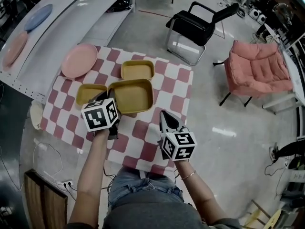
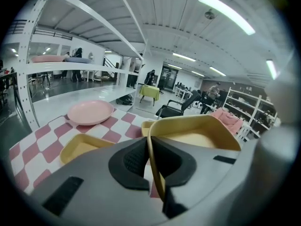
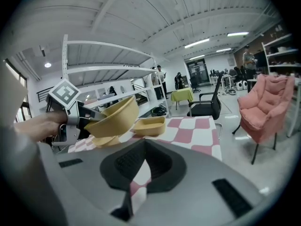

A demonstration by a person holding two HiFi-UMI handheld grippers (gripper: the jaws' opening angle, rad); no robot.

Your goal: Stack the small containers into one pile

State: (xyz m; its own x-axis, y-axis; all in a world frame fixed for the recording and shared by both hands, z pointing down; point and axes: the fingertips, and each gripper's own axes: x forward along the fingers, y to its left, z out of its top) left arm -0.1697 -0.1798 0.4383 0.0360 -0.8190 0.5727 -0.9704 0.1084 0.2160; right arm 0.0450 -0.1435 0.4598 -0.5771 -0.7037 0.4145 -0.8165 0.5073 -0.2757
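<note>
My left gripper [image 1: 110, 97] is shut on the near rim of a large yellow container [image 1: 132, 95] and holds it tilted above the checkered table [image 1: 169, 87]. In the left gripper view the thin rim [image 2: 155, 166] runs between the pads, with the bowl [image 2: 197, 133] beyond. Two smaller yellow containers rest on the cloth, one at the back [image 1: 137, 69] and one at the left [image 1: 89, 93], partly behind my gripper. My right gripper [image 1: 165, 116] sits shut and empty near the table's front edge. From the right gripper view the raised container [image 3: 113, 119] hangs over the left one [image 3: 104, 140].
A pink plate [image 1: 79, 60] lies at the table's back left corner. White shelving [image 1: 57, 13] with two more plates stands to the left. A black chair [image 1: 198, 30] and a pink armchair [image 1: 259, 70] stand beyond the table on the grey floor.
</note>
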